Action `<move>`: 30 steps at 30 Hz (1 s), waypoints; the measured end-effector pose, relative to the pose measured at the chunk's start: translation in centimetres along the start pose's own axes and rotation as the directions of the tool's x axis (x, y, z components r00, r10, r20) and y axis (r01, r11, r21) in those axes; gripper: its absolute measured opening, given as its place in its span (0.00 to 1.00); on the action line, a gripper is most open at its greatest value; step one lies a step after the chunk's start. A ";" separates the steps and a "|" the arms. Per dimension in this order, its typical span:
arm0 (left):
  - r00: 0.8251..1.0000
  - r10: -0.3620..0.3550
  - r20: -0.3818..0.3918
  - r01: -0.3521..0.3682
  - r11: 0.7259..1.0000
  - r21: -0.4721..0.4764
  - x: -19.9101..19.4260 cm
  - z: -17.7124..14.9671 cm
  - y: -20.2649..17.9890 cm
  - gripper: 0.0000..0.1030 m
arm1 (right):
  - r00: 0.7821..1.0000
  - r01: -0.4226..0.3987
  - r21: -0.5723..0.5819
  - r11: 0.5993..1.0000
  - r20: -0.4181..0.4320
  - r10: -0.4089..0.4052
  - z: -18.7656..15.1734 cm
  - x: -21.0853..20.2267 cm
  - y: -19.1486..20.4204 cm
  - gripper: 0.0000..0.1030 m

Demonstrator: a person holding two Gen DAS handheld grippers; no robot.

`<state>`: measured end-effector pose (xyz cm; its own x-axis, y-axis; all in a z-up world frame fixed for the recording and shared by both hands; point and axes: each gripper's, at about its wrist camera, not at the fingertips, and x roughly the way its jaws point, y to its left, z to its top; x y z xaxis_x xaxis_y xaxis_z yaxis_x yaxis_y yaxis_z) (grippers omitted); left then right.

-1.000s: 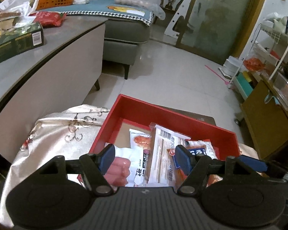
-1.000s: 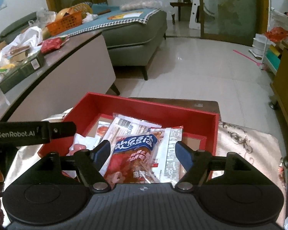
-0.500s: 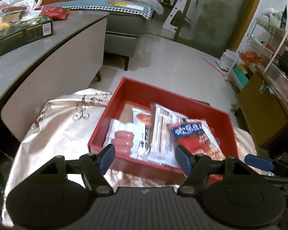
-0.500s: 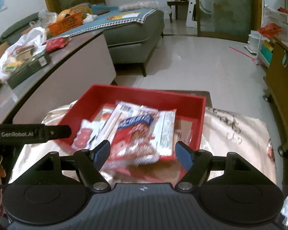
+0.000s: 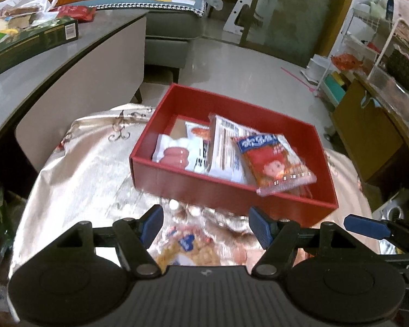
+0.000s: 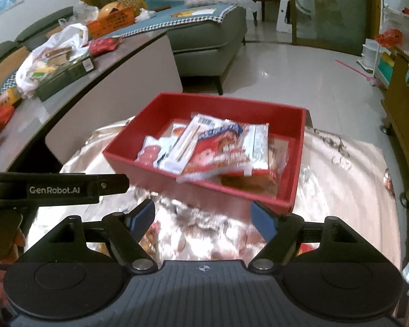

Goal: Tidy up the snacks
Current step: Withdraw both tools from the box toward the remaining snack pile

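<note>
A red box (image 5: 226, 190) (image 6: 201, 100) sits on a pale patterned cloth (image 5: 81, 169) and holds several snack packets. A red packet with a blue label (image 5: 272, 160) (image 6: 218, 150) lies on top, leaning over the near wall. A white packet with pink sausages (image 5: 177, 155) lies at the box's left. My left gripper (image 5: 205, 224) is open and empty, just short of the box. My right gripper (image 6: 203, 218) is open and empty, also short of the box. More packets (image 5: 188, 245) lie blurred on the cloth below the fingers.
A grey curved table (image 5: 41, 62) stands to the left with a green box (image 5: 35, 43), bags and an orange basket (image 6: 111, 21). A grey sofa (image 6: 210, 35) is behind. A wooden cabinet (image 5: 368, 136) and wire rack stand right. The left gripper's body (image 6: 54, 188) crosses the right wrist view.
Both grippers have pulled back and up from the red box. The red packet that lay between the right gripper's fingers now rests in the box.
</note>
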<state>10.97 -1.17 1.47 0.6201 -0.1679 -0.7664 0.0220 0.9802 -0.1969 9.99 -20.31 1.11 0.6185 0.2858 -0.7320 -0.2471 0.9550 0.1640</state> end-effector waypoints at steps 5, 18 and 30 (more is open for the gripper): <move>1.000 0.001 -0.010 -0.001 1.000 0.007 -0.7 -1.4 -0.1 0.61 | 1.000 -0.004 0.006 1.000 -0.022 0.005 -1.6 -0.7 0.1 0.80; 0.998 0.008 -0.064 -0.007 1.000 0.017 -1.9 -4.5 0.2 0.61 | 0.994 -0.007 0.017 1.000 -0.111 0.009 -6.7 -1.6 0.6 0.81; 0.998 0.015 -0.055 -0.017 0.999 -0.040 -3.1 -4.5 2.7 0.67 | 0.973 -0.020 -0.016 1.000 -0.231 0.016 -10.8 -0.2 1.7 0.84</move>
<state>5.57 1.54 0.51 0.5760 -0.1590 -0.8018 -0.0199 0.9779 -0.2082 1.37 -19.62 -5.61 0.4251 0.2748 -0.8624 -0.2718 0.9476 0.1679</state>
